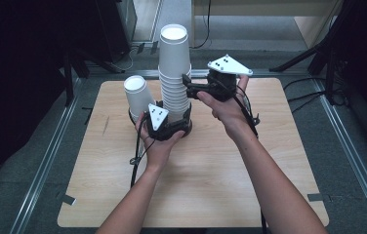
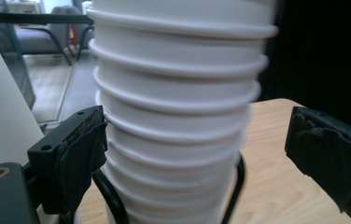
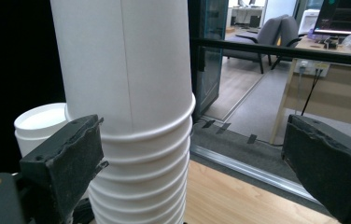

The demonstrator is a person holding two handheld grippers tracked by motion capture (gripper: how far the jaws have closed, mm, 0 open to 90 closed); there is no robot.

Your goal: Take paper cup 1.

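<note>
Two claws flank one tall stack of white paper cups [image 1: 174,73], which stands upside down in a black wire holder [image 2: 110,196] on the worktop [image 1: 211,185]. The left claw [image 1: 174,127] sits low, at the base of the stack; in the left gripper view its jaws stand spread, one pad [image 2: 78,158] just touching the ribbed rims at its near side, the other well apart from them, so nothing is pinched. The right claw [image 1: 187,85] sits higher, level with where the topmost cup's smooth wall meets the rims below; its jaws are spread too, one pad [image 3: 71,158] just beside the stack, the far one clear of it. A second, single inverted cup [image 1: 137,95] stands just beyond the left claw, beside the stack.

These cups should be very light, thin-walled and easy to crush or dent, and the smooth paper may slip under a loose pinch. Nested cups tend to cling together, so lifting one likely drags its neighbours. My judgement: the left claw should steady the lower rolled rims, which are the stiffest part, while the right takes the top cup just above its rim, gently, and pulls straight up.
</note>
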